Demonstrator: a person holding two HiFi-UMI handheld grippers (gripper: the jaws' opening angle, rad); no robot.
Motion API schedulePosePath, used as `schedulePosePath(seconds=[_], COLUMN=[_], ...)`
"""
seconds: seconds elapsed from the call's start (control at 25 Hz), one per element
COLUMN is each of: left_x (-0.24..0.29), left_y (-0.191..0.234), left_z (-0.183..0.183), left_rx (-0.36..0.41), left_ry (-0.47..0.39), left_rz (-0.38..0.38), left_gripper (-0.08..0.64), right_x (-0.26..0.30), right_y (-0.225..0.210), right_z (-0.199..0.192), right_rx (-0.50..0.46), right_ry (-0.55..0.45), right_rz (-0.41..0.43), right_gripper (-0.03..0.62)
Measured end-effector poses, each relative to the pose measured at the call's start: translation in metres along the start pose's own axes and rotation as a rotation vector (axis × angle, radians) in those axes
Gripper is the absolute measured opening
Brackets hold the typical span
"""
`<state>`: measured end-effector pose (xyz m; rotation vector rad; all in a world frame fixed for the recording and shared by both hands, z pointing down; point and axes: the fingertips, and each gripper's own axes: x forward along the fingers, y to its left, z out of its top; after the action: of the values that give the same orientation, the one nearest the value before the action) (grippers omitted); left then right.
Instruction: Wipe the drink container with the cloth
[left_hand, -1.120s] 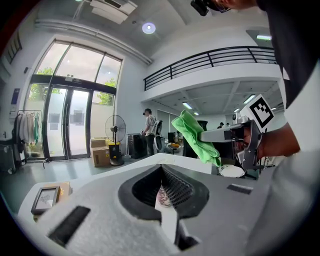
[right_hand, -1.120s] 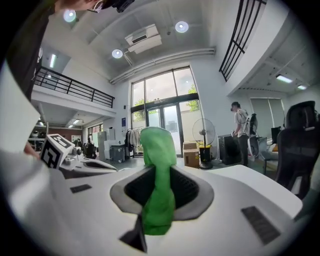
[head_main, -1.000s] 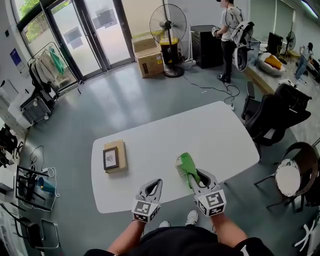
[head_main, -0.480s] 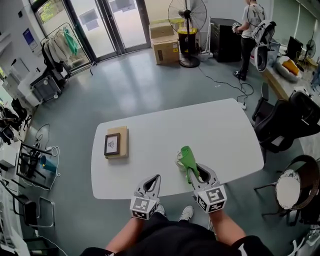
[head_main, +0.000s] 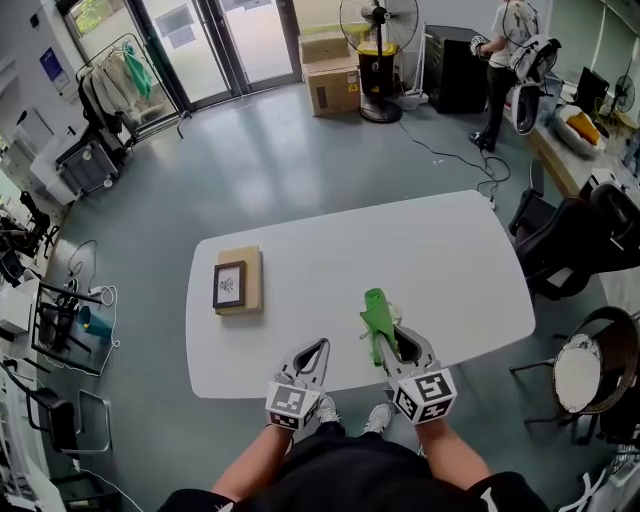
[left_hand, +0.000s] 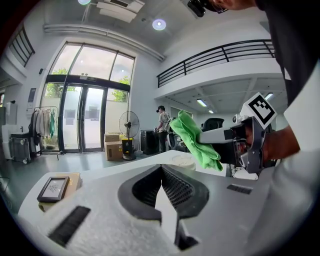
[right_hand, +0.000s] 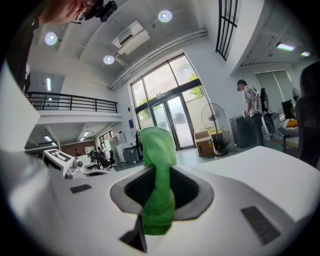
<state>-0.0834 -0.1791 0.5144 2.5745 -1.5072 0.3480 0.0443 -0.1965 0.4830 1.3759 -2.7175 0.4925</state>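
Cloth (right_hand: 157, 185) pinched in right gripper (head_main: 388, 338), hanging by drink container (left_hand: 182, 159) near table's (head_main: 300, 330) front edge. Left gripper (head_main: 318, 347) jaws together, empty. Best: left steadies container first, then wipe lightly to avoid tipping.

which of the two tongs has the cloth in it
The right tongs: they are shut on the green cloth, which sticks out past their tips. The left tongs are shut with nothing between them.
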Motion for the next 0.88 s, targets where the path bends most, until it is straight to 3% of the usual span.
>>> schedulePosePath(seconds=[0.36, 0.56, 0.88], left_x=[-0.005, -0.005, -0.005], left_y=[0.010, 0.014, 0.025], left_z=[-0.026, -0.043, -0.061], left_rx=[-0.014, -0.024, -0.036], left_ry=[0.040, 0.060, 0.093], left_rz=[-0.022, -0.043, -0.047], left_gripper=[0.014, 0.014, 0.014], right_x=[0.016, 0.022, 0.037], right_y=[0.005, 0.010, 0.014], right_z=[-0.032, -0.057, -0.094], right_rx=[-0.007, -0.059, -0.024], right_ry=[0.078, 0.147, 0.233], right_rz=[-0.055, -0.069, -0.084], right_gripper=[0.098, 0.098, 0.098])
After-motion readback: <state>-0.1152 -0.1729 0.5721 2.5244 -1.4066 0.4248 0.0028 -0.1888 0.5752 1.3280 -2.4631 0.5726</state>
